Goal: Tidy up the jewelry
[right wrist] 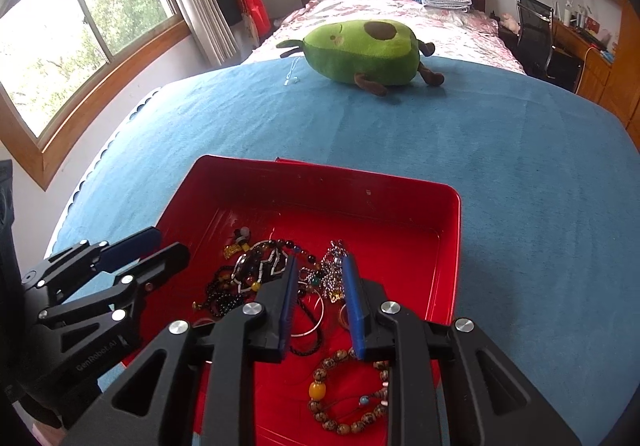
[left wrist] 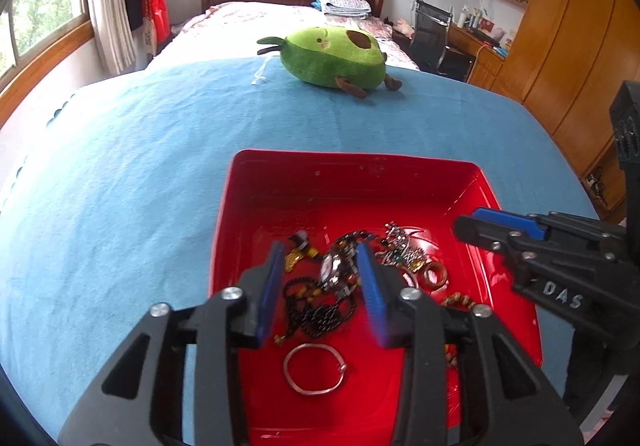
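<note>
A red tray [left wrist: 352, 160] [right wrist: 320, 170] lies on the blue blanket with a heap of jewelry inside. My left gripper [left wrist: 320, 250] hovers open over the heap, with a watch [left wrist: 334, 270] and a black bead necklace [left wrist: 316, 314] lying below the gap, untouched. A silver bangle [left wrist: 314, 368] rests nearer me and a wooden ring [left wrist: 434, 274] to the right. My right gripper [right wrist: 321, 262] stands narrowly open above a silver chain [right wrist: 334, 274] and a thin hoop [right wrist: 316, 310], gripping nothing. A wooden bead bracelet [right wrist: 348, 394] lies under it.
A green avocado plush [left wrist: 332, 58] [right wrist: 360, 50] sits on the blue blanket [left wrist: 140, 166] beyond the tray, with a small clear item [left wrist: 260, 74] beside it. Each gripper shows at the edge of the other's view: right gripper [left wrist: 466, 222], left gripper [right wrist: 170, 244].
</note>
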The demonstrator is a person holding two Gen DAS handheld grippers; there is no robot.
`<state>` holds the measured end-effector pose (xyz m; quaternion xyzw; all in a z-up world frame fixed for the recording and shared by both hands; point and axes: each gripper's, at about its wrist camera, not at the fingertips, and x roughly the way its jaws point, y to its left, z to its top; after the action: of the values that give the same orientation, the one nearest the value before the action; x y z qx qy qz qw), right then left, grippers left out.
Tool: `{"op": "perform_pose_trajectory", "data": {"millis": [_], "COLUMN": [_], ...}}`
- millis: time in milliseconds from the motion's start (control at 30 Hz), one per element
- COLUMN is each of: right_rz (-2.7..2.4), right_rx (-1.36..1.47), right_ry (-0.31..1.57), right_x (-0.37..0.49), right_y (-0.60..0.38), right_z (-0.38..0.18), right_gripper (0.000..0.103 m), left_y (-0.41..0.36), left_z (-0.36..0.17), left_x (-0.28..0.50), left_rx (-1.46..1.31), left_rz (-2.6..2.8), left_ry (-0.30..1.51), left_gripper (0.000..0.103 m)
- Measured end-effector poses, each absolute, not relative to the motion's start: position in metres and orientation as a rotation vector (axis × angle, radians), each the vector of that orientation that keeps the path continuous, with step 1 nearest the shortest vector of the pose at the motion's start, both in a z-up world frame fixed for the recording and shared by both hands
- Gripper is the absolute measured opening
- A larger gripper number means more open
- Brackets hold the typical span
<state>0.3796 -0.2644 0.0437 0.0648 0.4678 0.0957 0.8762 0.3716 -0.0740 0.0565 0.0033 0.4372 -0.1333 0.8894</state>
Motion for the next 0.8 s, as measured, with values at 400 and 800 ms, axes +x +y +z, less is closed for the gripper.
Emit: {"op": "perform_pose_trajectory", "data": {"millis": [400, 800], "right_rz": [0.182, 0.078], "right_rx": [0.118, 0.039], "right_ry": [0.909, 0.823], "right_x": [0.326, 0.255], "right_y": [-0.269, -0.271], "right_z": [0.064, 0.088], "right_gripper": [0.063, 0.099], "left_y": [-0.048, -0.033], "left_z": [0.082, 0.090], "left_x": [0.317, 0.253], "left_rx": [0.025, 0.077], "left_rz": [-0.214, -0.148], "left_ry": [0.812, 0.792], "left_gripper": [0.086, 0.095]}}
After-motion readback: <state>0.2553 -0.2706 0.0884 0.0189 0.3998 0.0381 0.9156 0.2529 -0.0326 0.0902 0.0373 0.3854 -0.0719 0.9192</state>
